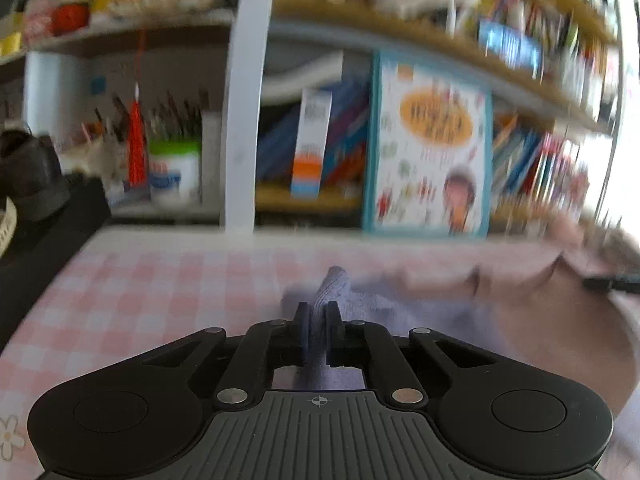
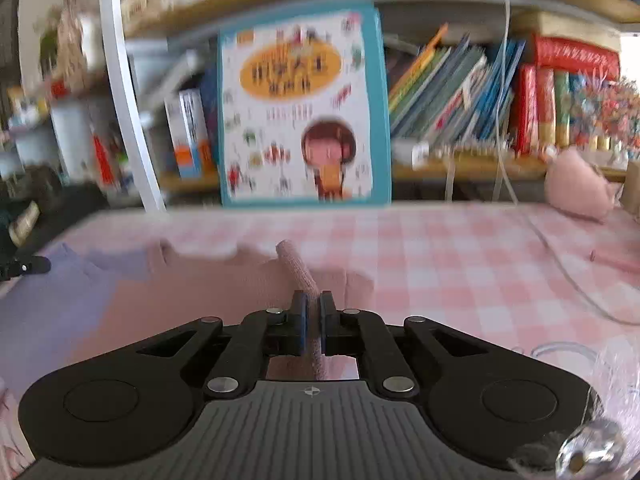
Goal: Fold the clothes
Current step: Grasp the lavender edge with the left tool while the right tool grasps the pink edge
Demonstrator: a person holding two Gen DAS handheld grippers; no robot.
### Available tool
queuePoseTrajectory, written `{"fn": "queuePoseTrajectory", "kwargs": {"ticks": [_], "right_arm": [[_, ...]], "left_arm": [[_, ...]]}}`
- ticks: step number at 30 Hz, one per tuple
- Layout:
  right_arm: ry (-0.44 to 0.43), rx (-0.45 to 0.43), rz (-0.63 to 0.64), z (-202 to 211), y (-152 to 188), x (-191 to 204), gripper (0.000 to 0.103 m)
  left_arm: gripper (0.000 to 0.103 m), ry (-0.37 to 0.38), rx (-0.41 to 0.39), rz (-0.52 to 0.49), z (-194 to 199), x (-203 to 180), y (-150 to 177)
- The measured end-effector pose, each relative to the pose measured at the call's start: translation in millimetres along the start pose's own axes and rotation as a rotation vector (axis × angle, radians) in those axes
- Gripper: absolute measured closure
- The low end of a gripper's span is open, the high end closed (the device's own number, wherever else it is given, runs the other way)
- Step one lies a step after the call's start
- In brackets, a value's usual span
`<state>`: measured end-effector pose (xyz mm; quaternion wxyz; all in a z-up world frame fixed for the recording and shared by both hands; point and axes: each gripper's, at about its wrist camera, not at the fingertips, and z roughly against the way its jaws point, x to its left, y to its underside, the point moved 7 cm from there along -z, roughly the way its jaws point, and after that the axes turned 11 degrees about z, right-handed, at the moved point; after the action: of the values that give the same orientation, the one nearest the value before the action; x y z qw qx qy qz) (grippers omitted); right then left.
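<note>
Bare checked tablecloth (image 2: pixel 460 264) ahead; bookshelf (image 2: pixel 440 168) blocks beyond.

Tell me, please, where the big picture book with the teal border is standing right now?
The picture book stands upright at the table's far edge against the bookshelf, centre in the right wrist view, right of centre in the left.

Bright daylight glares at the right edge; motion blur, fisheye bending throughout.
</note>
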<state>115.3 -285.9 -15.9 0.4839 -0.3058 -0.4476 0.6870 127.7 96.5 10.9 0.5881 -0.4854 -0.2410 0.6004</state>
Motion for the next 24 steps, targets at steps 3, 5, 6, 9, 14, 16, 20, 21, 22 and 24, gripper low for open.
{"fn": "queuePoseTrajectory", "kwargs": {"ticks": [3,5,6,9,14,16,20,21,22,24], "right_arm": [[0.002,-0.093,-0.035,13,-18,-7,0.098],[0.014,-0.115,-0.047,13,-25,-14,0.098],[0.022,-0.102,-0.055,9,-24,-18,0.097],[0.018,-0.007,-0.097,-11,-8,-27,0.097],[0.023,0.096,-0.073,-34,19,-23,0.096],[0.019,0.091,-0.098,-32,21,-26,0.096],[0.023,0.081,-0.129,-26,26,-30,0.086],[0.023,0.078,-0.134,-25,26,-31,0.086],[0.023,0.076,-0.135,-23,26,-32,0.086],[0.024,0.076,-0.127,-22,26,-31,0.087]], "left_arm": [[0.098,0.051,-0.076,0.041,10,-6,-22],[0.098,0.043,-0.067,0.050,0,-6,-29],[0.098,0.027,-0.042,0.053,-10,-4,-25],[0.098,-0.022,0.036,0.062,-38,3,-14],[0.096,-0.099,0.096,-0.045,-48,4,13],[0.094,-0.105,0.091,-0.074,-47,2,15],[0.084,-0.078,0.096,-0.067,-44,3,17],[0.084,-0.075,0.098,-0.067,-44,3,17],[0.084,-0.072,0.100,-0.068,-44,3,17],[0.084,-0.069,0.109,-0.067,-44,4,18]]}}
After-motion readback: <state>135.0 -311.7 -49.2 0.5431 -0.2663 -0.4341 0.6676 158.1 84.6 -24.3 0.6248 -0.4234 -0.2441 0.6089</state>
